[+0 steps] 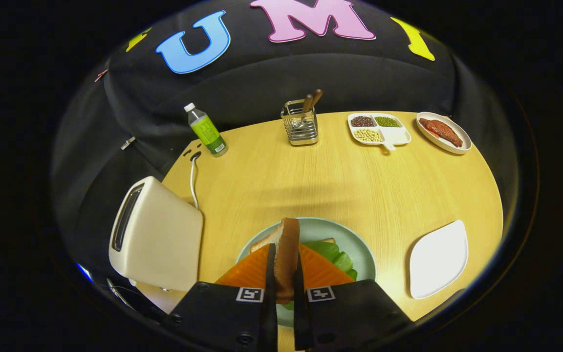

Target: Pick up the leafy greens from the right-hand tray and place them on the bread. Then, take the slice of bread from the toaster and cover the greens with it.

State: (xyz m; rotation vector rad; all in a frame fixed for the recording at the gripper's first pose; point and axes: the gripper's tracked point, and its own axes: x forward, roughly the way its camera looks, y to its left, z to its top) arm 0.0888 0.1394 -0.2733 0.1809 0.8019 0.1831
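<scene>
My gripper (284,272) is shut on a slice of bread (287,249), which stands on edge between the two fingers. It hangs over a pale green plate (359,249). On that plate lie leafy greens (336,254) on top of another slice of bread (268,240), whose corner shows just left of the held slice. The cream toaster (157,233) stands to the left of the plate, its slot facing away to the left. The white right-hand tray (438,259) lies bare to the right of the plate.
A green bottle (206,130) and a cable (193,181) are at the far left of the wooden table (350,186). A wire utensil holder (301,124), a divided dish of beans (378,129) and a dish with meat (443,132) line the far edge.
</scene>
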